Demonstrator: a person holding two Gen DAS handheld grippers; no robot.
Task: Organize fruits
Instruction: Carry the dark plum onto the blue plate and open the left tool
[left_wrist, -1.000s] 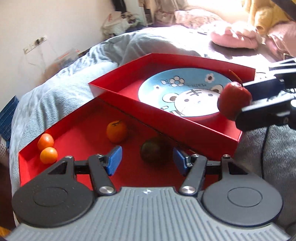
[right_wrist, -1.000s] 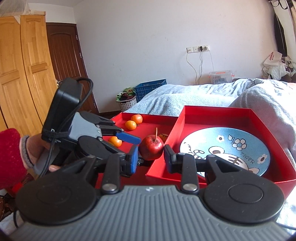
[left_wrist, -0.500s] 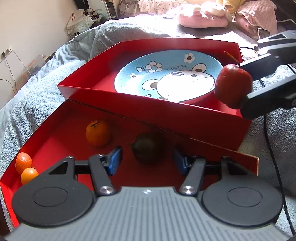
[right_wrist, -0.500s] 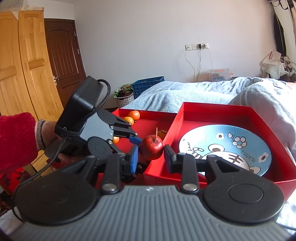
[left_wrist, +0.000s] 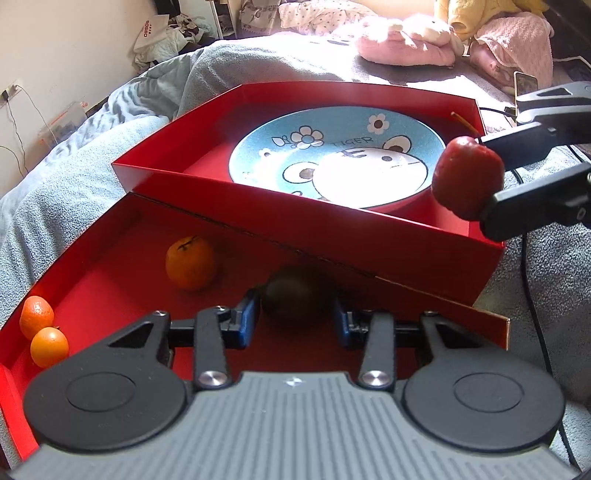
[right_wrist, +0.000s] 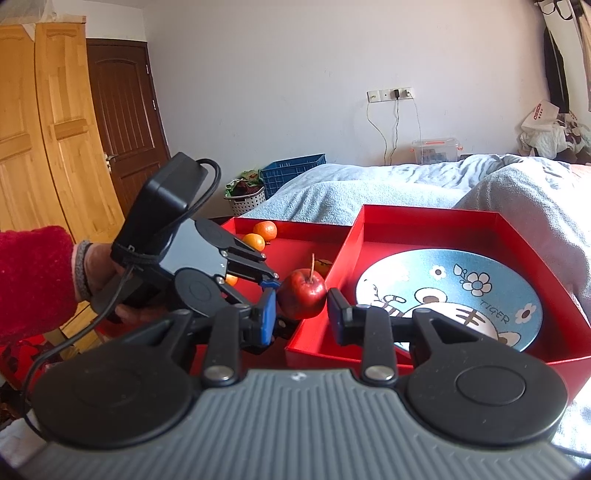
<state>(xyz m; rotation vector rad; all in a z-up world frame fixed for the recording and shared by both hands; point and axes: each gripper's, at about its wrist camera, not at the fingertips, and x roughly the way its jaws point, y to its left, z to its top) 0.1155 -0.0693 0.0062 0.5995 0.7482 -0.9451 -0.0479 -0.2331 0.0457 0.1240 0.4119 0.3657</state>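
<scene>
we see our right claw (right_wrist: 298, 316) clamped on the red apple (right_wrist: 302, 297) above the box wall (left_wrist: 369, 240). left claw (left_wrist: 294, 321) apart around a dark fruit (left_wrist: 293, 295) in the near tray (left_wrist: 110, 280); oranges (left_wrist: 190, 262) left. plate (left_wrist: 332, 162) reads "tiger".

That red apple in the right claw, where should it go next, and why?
Probably forward and a little right, to above the blue plate, then down. The right gripper holds the apple in the air near the red box's front corner, not yet over the plate, which holds no fruit.
</scene>
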